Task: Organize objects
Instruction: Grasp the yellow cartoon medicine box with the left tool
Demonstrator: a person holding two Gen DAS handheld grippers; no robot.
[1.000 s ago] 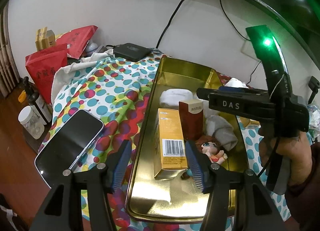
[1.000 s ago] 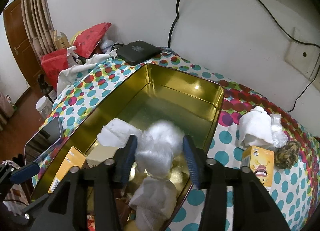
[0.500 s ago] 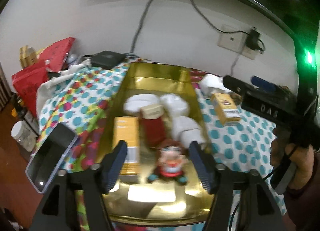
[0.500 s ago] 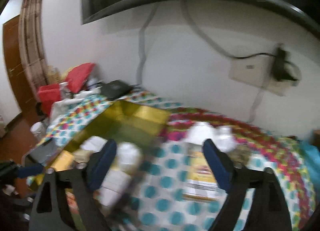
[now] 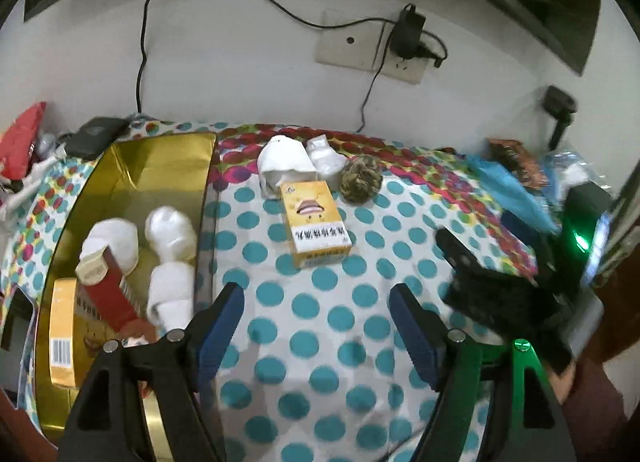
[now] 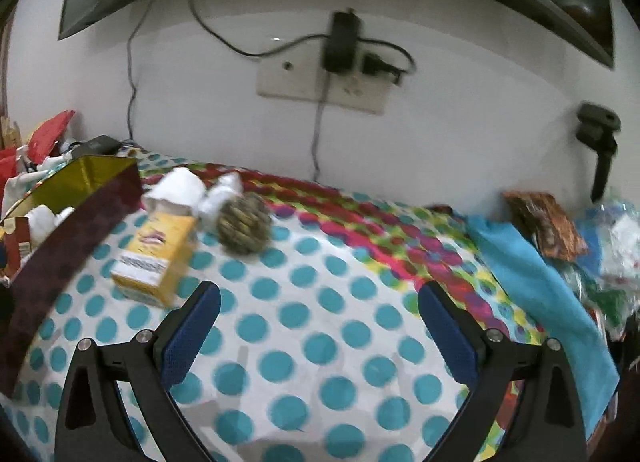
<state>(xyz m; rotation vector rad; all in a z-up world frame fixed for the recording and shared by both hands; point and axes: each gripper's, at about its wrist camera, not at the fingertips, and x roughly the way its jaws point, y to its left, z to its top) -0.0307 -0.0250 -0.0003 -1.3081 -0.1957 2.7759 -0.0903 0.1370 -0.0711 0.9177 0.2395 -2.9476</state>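
Yellow box (image 5: 317,223) beside gold tin (image 5: 206,182) wall, both grippers' fingers (image 5: 219,330) opening, empty, above bare dotted cloth (image 6: 320,342).

Chinese characters, unreadable at this sharpness, on the yellow box (image 5: 316,224); a barcode on the orange box (image 5: 62,346).

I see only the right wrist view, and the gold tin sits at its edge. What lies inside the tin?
Observer: Three white bundles, a red box and an orange box fill the near end of the gold tin.
Operator: Is the far end free?
Observer: Yes, it shows bare gold floor.
Operator: What about the left gripper?
Observer: The left gripper is opening, with nothing between its fingers, over the dotted cloth.
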